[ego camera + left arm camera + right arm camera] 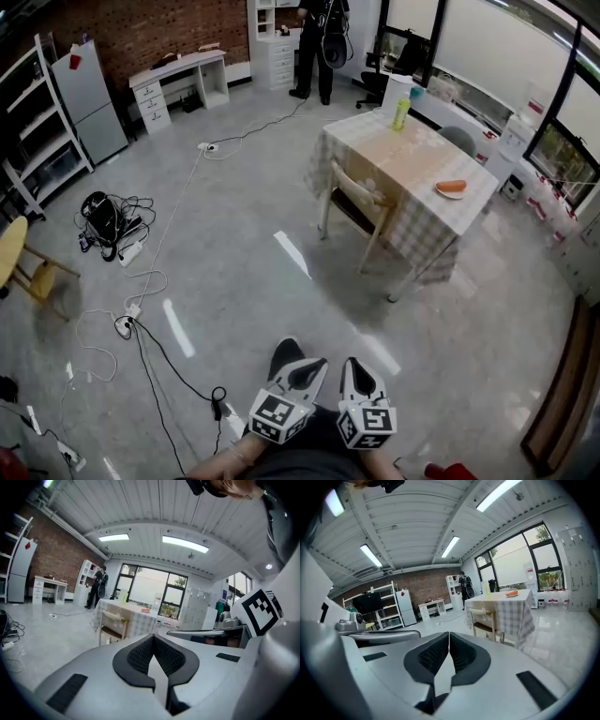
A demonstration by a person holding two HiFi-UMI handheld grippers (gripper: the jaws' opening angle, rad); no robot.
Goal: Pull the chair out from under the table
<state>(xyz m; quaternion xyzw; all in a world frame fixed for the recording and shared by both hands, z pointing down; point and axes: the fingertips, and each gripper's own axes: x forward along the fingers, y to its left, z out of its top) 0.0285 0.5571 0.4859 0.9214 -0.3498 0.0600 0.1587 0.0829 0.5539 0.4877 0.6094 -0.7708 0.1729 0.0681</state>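
The pale wooden chair [361, 199] with its cream top rail is tucked in at the near side of the square table [473, 217], which is covered by a beige-and-white checked cloth. The seat is under the top and the backrest is just beside the hanging cloth edge. Chair and table stand well apart from the person, across a stretch of bare grey floor.

The cloth is the likeliest trouble. It hangs close around the chair's back, so a claw closing on the rail could pinch the fabric too. Pulling would then drag the cloth, and the tall yellow-green bottle [401, 112] at the far corner would probably topple. The white plate holding an orange item [451, 189] near the right edge could slide off.

A pull taken only from the top rail may tilt the chair backward instead of sliding it. Its legs could also knock the table leg beside them.

The left claw [298, 370] and right claw [358, 380] are low in the head view, close to the body. Both have their jaws pressed together on nothing. They must open before reaching the rail, or they will only bump it.

A thin black cable [173, 370] loops across the floor just left of the person, joining a tangle of white leads [141, 305]. A step that way on the approach could snag a foot.
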